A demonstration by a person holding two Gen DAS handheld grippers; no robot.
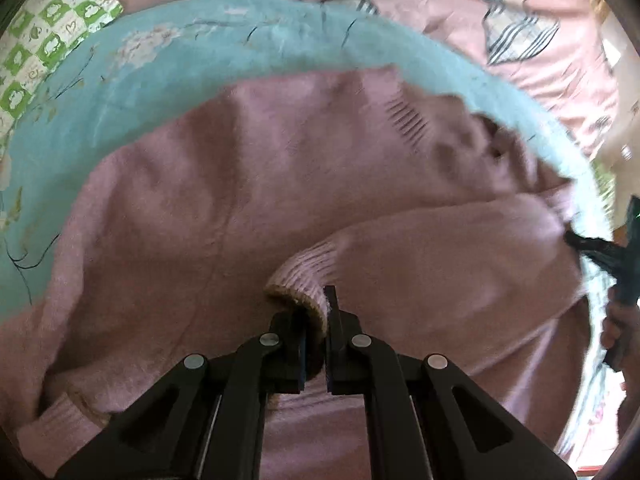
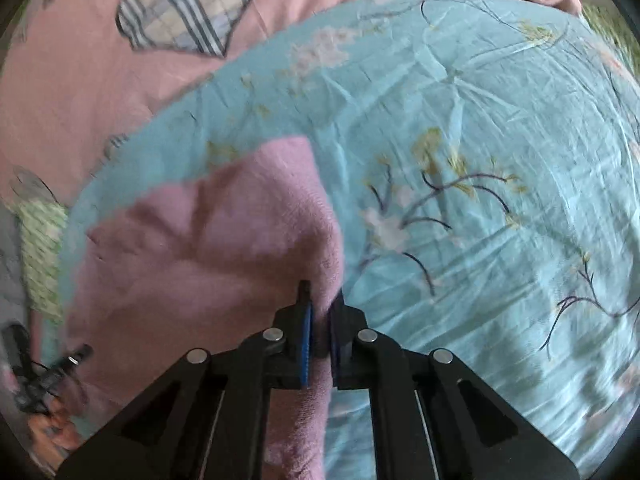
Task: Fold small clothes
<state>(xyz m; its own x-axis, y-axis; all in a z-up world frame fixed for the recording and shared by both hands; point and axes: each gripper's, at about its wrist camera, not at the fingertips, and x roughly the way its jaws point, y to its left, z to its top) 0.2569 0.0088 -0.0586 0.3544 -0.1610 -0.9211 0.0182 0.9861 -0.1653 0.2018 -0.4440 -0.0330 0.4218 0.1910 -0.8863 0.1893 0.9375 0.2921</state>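
A small pink knit sweater [image 1: 240, 184] lies spread on a light blue floral cloth [image 1: 120, 80]. My left gripper [image 1: 316, 312] is shut on the ribbed cuff [image 1: 304, 276] of one sleeve, which is folded across the sweater's body. My right gripper [image 2: 322, 300] is shut on a side edge of the same pink sweater [image 2: 200, 248], lifting it a little off the blue cloth [image 2: 480, 160]. The right gripper shows at the right edge of the left wrist view [image 1: 592, 248]. The left gripper shows blurred at the lower left of the right wrist view [image 2: 44, 376].
A pink bedcover with plaid patches [image 1: 500, 32] lies beyond the blue cloth and also shows in the right wrist view [image 2: 80, 80]. A green checked fabric [image 1: 48, 32] sits at the far left.
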